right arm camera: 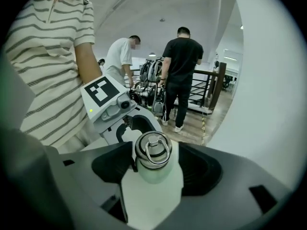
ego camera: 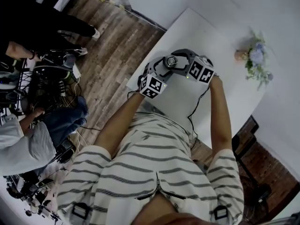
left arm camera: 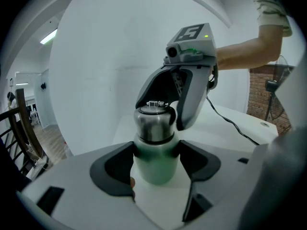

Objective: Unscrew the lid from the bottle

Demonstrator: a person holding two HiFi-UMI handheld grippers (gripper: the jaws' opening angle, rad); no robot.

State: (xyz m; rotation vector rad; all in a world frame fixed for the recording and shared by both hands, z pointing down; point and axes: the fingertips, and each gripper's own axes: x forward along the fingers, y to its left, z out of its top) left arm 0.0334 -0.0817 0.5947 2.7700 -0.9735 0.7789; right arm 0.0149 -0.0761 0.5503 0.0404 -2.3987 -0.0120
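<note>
While the steel lid [right arm camera: 152, 150] sat on the pale green bottle [left arm camera: 153, 169], hiding whatever was inside, the left gripper [left arm camera: 156, 159] clamped the bottle's body tight between its jaws. At the bottle's top, the right gripper [right arm camera: 157, 163] straddled the lid with jaws fairly wide: one pad close against the lid, the other clear of it.

Pale green bottle [left arm camera: 154, 166], steel-grey lid [left arm camera: 153, 123] — white table [ego camera: 206, 34], striped shirt [ego camera: 154, 165].
</note>
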